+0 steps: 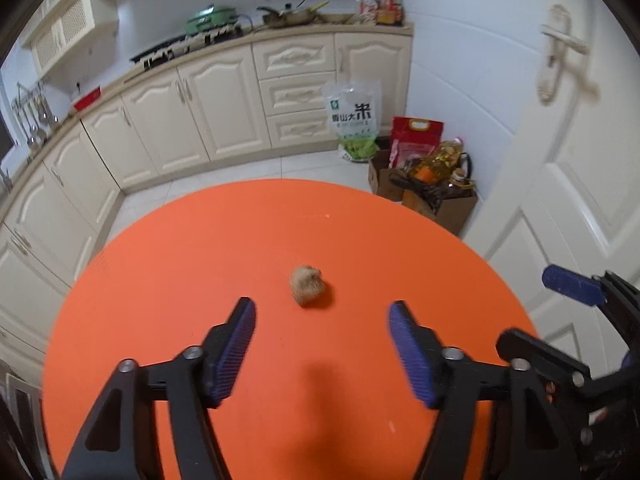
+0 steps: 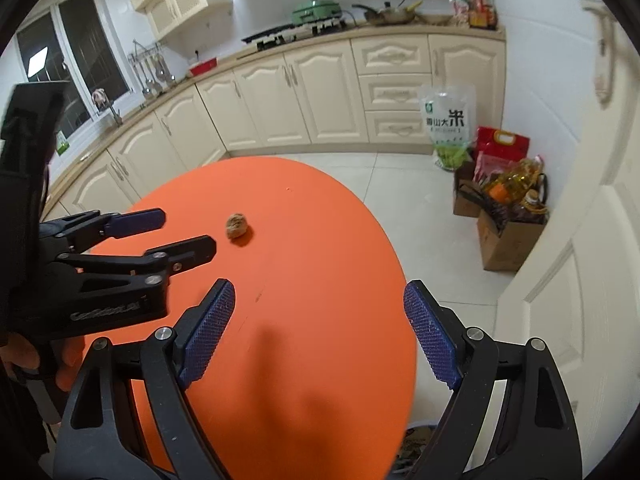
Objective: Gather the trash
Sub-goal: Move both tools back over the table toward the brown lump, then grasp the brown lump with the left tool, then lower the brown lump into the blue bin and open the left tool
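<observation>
A small crumpled brown wad of trash lies on the round orange table. My left gripper hovers just short of the wad, jaws open, nothing between them. In the right wrist view the same wad sits toward the table's far left, with the left gripper reaching toward it from the left. My right gripper is open above the table's right part, empty, farther from the wad. Its blue fingertip shows at the right edge of the left wrist view.
Cream kitchen cabinets curve around behind the table. A rice bag and cardboard boxes with bottles and bags stand on the tiled floor by the white door. A bin-like thing peeks below the table's near right edge.
</observation>
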A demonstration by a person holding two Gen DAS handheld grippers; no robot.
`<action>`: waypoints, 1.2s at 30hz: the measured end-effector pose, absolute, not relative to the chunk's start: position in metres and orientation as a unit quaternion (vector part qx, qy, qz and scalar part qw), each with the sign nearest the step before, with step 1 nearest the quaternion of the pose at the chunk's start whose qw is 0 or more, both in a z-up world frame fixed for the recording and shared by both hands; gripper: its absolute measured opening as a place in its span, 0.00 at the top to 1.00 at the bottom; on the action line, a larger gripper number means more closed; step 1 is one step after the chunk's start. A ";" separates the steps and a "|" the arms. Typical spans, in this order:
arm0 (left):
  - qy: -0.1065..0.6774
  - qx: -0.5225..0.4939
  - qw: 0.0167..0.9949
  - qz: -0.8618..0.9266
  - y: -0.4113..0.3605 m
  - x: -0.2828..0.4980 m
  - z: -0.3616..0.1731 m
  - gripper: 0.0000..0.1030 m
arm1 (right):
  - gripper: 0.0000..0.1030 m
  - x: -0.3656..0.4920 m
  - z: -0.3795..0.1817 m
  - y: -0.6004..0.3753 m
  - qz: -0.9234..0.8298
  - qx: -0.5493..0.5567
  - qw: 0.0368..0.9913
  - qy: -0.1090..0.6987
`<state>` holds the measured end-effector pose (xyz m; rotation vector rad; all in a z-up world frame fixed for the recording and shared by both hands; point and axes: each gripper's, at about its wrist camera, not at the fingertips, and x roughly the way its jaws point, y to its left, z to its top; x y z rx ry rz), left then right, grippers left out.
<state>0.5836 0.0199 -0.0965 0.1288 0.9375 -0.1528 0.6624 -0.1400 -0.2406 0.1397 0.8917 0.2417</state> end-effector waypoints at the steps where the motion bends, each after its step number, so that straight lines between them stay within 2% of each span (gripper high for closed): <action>1: 0.453 0.063 0.886 -0.069 0.021 0.598 -0.102 0.46 | 0.17 0.667 -0.245 -0.141 0.118 0.068 0.892 0.432; 9: 0.473 0.048 0.878 -0.054 0.017 0.671 -0.136 0.51 | 0.17 0.695 -0.274 -0.148 0.123 0.070 0.881 0.452; 10: 0.477 0.048 0.876 -0.055 0.015 0.672 -0.140 0.58 | 0.17 0.695 -0.276 -0.149 0.124 0.070 0.880 0.453; 12: 0.476 0.038 0.877 -0.058 0.012 0.683 -0.143 0.66 | 0.17 0.693 -0.276 -0.150 0.125 0.075 0.880 0.453; 13: 0.479 0.039 0.875 -0.059 0.013 0.682 -0.142 0.76 | 0.17 0.692 -0.276 -0.151 0.126 0.077 0.879 0.453; 14: 0.481 0.040 0.874 -0.063 0.013 0.683 -0.143 0.80 | 0.17 0.691 -0.275 -0.153 0.126 0.078 0.880 0.452; 18: 0.477 0.049 0.875 -0.059 0.011 0.677 -0.144 0.80 | 0.17 0.673 -0.267 -0.161 0.124 0.083 0.883 0.446; 24: 0.449 0.059 0.888 -0.084 -0.020 0.596 -0.112 0.80 | 0.17 0.625 -0.252 -0.182 0.109 0.083 0.890 0.435; 30: 0.399 0.089 0.902 -0.142 -0.086 0.486 -0.079 0.80 | 0.17 0.534 -0.237 -0.227 0.064 0.064 0.902 0.422; 36: 0.384 0.106 0.897 -0.191 -0.158 0.396 -0.090 0.80 | 0.17 0.445 -0.255 -0.278 0.000 0.084 0.900 0.428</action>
